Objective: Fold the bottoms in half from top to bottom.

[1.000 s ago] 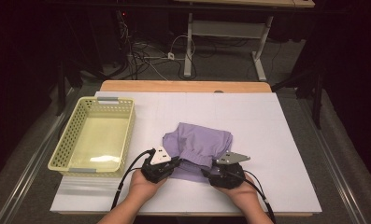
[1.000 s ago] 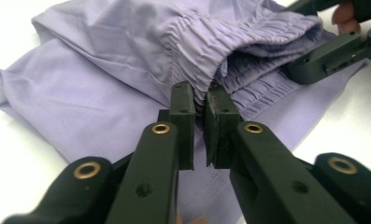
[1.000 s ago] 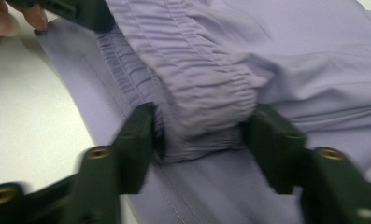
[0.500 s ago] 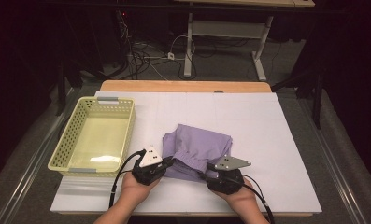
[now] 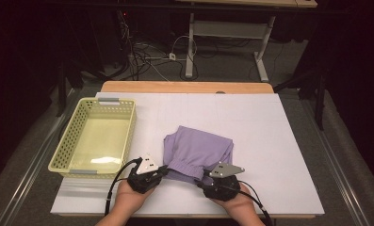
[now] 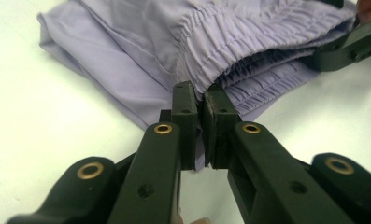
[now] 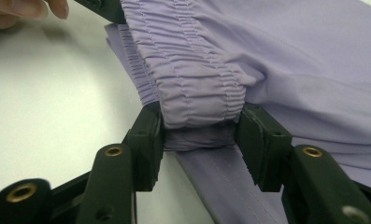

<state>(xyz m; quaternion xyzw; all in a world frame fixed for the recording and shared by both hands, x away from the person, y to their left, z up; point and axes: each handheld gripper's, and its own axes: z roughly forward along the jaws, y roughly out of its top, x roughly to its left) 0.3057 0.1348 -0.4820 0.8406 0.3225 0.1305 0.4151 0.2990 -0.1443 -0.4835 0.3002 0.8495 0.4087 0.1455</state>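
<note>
Both grippers drag the folded purple garment [image 5: 197, 151] back toward the near table edge, left gripper [image 5: 162, 172] and right gripper [image 5: 202, 179] sliding with it, so the cloth now sits lower and bunches tighter.

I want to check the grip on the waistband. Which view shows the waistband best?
The right gripper view: the gathered waistband fills the middle, bunched between the right gripper. The left gripper view shows its edge pinched by the left gripper. The high view shows it small, at the near edge of the cloth.
</note>
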